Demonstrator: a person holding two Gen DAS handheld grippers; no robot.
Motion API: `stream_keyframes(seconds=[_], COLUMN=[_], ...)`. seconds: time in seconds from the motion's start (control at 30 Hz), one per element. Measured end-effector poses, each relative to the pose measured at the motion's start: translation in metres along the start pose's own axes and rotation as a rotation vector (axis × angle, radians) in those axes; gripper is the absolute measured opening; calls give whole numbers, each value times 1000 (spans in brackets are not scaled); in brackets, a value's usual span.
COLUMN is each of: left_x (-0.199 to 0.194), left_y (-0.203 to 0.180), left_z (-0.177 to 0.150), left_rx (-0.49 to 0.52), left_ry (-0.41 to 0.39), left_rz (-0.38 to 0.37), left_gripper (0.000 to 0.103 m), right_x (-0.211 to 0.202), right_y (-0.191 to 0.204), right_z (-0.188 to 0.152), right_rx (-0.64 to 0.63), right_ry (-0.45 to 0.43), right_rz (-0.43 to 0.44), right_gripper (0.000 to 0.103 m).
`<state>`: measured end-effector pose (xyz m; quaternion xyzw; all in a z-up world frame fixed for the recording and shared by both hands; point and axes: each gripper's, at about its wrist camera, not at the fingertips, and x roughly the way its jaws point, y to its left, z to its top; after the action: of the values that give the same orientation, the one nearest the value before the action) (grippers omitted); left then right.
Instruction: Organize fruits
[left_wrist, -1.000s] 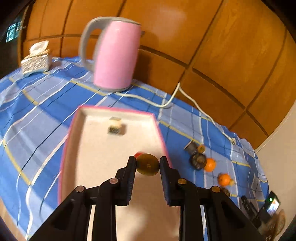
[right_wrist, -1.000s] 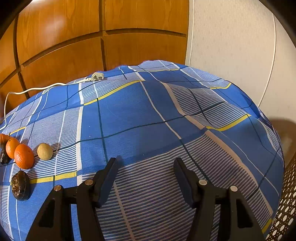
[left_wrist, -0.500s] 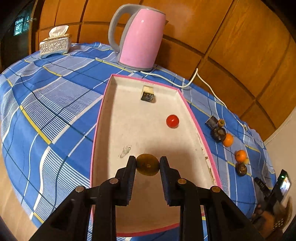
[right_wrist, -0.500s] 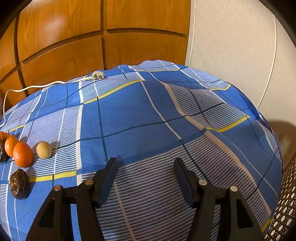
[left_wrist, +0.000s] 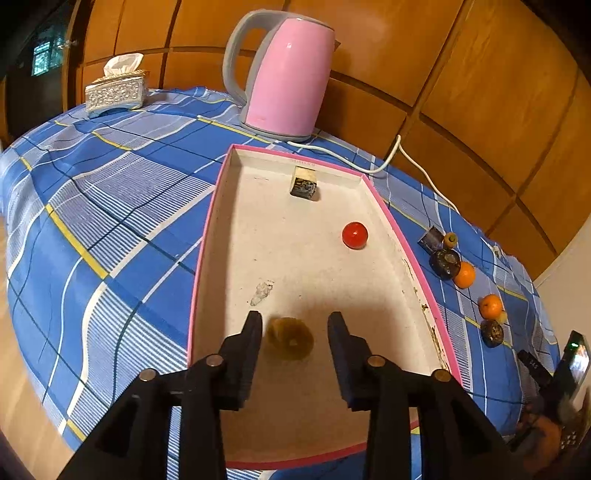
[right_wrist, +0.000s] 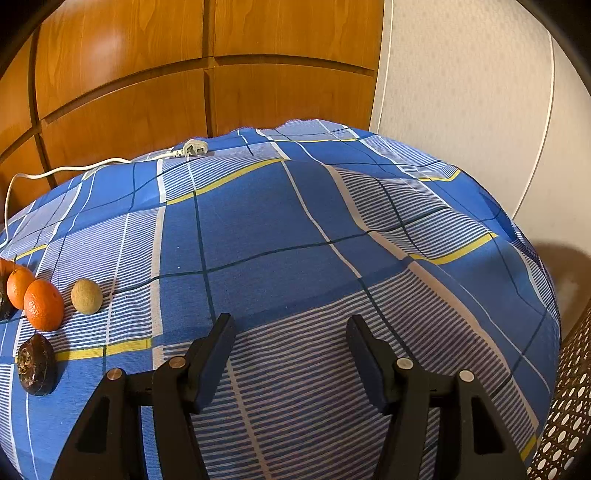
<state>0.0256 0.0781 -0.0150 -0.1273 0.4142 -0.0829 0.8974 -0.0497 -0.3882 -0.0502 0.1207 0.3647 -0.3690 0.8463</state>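
Now left tongs have just been opening, pads off the blurred olive fruit between them, over the pink tray at 6 o'clock. Risk: it rolls against a finger on withdrawal. Right tongs spread, empty.

Wood-panelled wall, pale wallpaper, blue checked tablecloth.

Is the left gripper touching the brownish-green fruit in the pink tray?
Apart. The left wrist view shows the left gripper open, its jaws having just opened; the brownish-green fruit lies blurred between them, gaps on both sides.
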Motion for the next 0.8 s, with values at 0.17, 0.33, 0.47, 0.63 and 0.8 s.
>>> stream_keyframes(seconds=[0.17,0.33,0.47,0.63,0.8], left_x=[-10,-12,-12,-19,-37], left_y=[2,6,10,12,20], left_z=[-2,-1,-2,-5,-10], left_rx=[-14,-28,-53,-81,-134], left_ry=[-34,-44,-45,-61,-133], left_rz=[29,42,54,45,75], left_gripper=[53,54,60,61,74], right_x=[-1,-17,-44,-51,-60], right_y=[-1,10,39,89,139], right_z=[1,11,23,26,27], right_rx=[-3,-34,-110,-228,-336], right_ry=[11,-7,-70,-36,-12], right_rz=[5,82,226,414,558], right_gripper=[63,63,63,63,63])
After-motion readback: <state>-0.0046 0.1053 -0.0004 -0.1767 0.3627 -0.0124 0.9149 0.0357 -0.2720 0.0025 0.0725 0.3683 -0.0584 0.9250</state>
